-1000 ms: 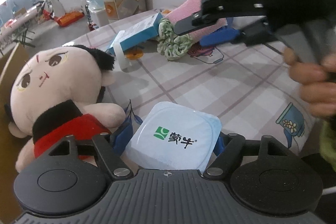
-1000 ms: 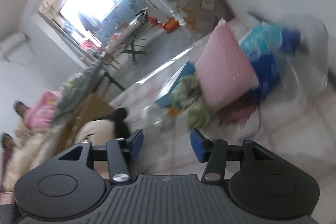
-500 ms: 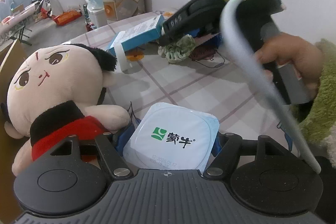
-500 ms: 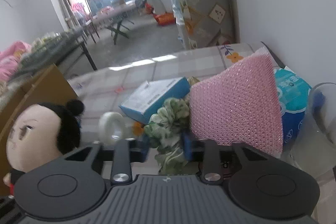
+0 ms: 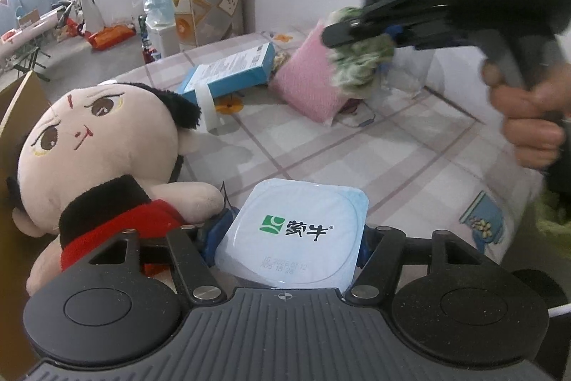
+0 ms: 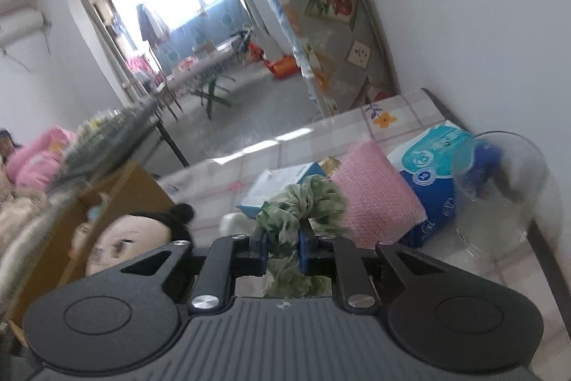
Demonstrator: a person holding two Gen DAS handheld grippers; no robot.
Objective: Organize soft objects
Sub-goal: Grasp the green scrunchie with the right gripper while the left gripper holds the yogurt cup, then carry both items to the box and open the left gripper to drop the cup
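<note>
Lifting now, right gripper [image 6: 282, 247] carries scrunchie [image 6: 303, 202] off table [image 5: 357, 152].

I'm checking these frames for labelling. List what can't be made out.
- Yogurt cup: body under its lid, left wrist view, hidden by the lid and left gripper.
- Green scrunchie: lower part, right wrist view, behind the right gripper.
- Plush doll: face blurred, body cut off.

I'm working in somebody's home: my desk [image 5: 410, 149] wears a checked, flower-printed cloth, a plush doll [image 5: 100, 145] lies on it beside a pack of tissues [image 6: 428, 166] and a drinking glass [image 6: 506, 188]. Through the doorway [image 6: 171, 34] I see clothes hanging by a bright window (a lived-in room), and an air conditioner [image 6: 18, 27] on the wall.
</note>
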